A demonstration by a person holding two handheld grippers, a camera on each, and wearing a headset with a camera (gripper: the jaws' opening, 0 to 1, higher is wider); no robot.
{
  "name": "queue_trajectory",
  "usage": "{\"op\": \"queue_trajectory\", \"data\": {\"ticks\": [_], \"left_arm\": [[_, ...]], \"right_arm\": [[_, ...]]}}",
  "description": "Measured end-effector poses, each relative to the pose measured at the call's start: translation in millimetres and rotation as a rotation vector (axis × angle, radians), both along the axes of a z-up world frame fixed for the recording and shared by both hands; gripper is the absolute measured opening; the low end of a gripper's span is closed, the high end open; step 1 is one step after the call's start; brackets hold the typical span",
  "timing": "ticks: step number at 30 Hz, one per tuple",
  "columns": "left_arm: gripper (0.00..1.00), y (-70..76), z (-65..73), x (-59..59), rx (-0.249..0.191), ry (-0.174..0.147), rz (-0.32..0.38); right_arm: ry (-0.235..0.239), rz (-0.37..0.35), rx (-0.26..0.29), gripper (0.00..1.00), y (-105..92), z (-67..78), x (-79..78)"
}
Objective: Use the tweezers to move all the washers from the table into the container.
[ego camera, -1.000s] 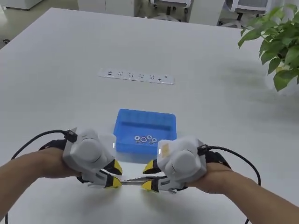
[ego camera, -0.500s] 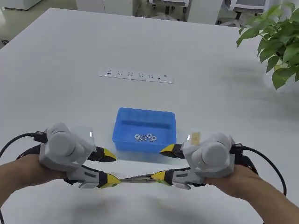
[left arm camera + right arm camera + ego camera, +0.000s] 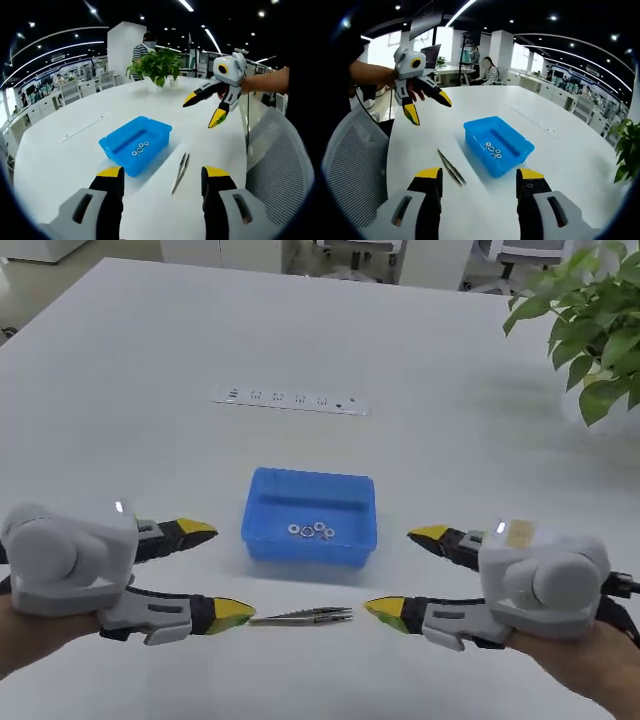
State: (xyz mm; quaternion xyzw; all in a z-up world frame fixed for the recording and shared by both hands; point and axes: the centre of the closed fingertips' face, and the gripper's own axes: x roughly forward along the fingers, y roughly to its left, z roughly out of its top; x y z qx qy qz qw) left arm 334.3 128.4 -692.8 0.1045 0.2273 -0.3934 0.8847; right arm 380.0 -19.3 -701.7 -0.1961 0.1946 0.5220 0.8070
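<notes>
A blue container [image 3: 309,519] stands on the white table and holds several small washers [image 3: 311,531]; the container [image 3: 136,145] and washers [image 3: 139,148] also show in the left gripper view, and the container [image 3: 498,143] with washers [image 3: 493,149] in the right. Metal tweezers [image 3: 302,616] lie flat on the table in front of it, touched by neither gripper; the tweezers [image 3: 181,170] [image 3: 451,168] appear in both gripper views. My left gripper [image 3: 206,569] is open to the tweezers' left. My right gripper [image 3: 405,571] is open to their right.
A white power strip [image 3: 291,400] lies on the table beyond the container. A leafy potted plant [image 3: 583,332] stands at the table's far right. A mesh office chair [image 3: 280,167] sits at the near table edge. Other desks, chairs and people are in the background.
Both grippers have let go of the tweezers and drawn apart, left going left and right going right. The tweezers now lie free on the table.
</notes>
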Motion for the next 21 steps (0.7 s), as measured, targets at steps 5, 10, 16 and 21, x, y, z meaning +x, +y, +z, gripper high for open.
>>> {"op": "queue_trajectory", "data": {"ticks": [5,10,16,21], "left_arm": [[0.75,1.9,7.6,-4.4,-0.006,-0.02,0.034],[0.83,3.3,10.6,-7.7,-0.022,-0.033,0.063],[0.93,5.2,12.7,-8.7,-0.02,-0.045,0.087],[0.99,3.8,14.9,-10.1,-0.021,-0.059,0.091]], "right_arm": [[-0.003,-0.048,0.028,0.67,-13.6,5.0,-3.9],[0.0,-0.079,0.059,0.74,-22.0,6.9,-9.5],[0.01,-0.082,0.072,0.85,-29.6,6.6,-17.3],[0.015,-0.087,0.09,0.96,-32.2,6.4,-19.5]]}}
